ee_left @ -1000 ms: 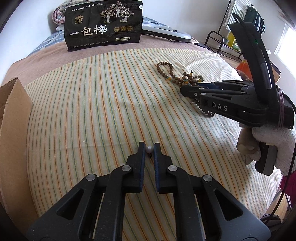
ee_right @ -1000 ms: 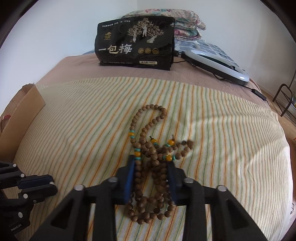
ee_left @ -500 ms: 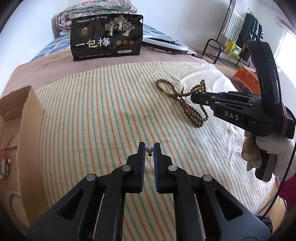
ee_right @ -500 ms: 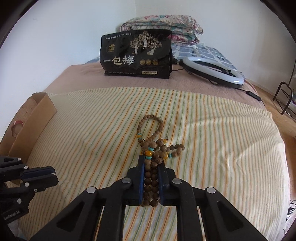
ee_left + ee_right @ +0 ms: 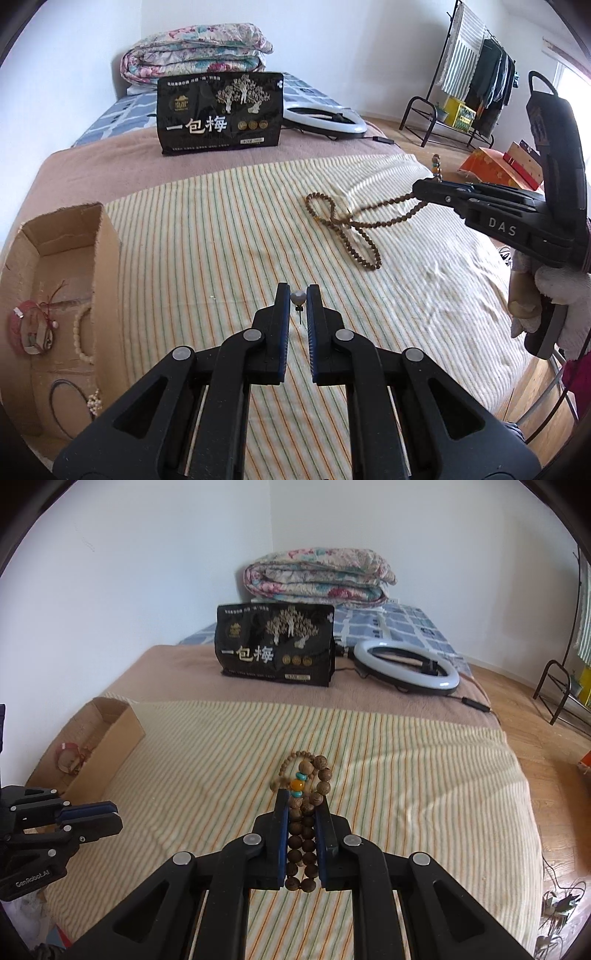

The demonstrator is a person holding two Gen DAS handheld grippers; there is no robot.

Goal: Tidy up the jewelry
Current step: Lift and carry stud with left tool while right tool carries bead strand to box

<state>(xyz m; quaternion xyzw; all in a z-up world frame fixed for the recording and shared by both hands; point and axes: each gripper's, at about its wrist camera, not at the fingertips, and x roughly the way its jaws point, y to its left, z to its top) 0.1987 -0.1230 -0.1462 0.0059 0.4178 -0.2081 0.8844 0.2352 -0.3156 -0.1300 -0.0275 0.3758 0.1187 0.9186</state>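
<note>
The right gripper (image 5: 301,812) pinches the limp bead necklace (image 5: 345,225) between its fingers at frame centre — loose loops trail on the striped bed — while the left gripper (image 5: 298,299) nips a small, slippery pearl pin (image 5: 298,297), best held gently.
</note>
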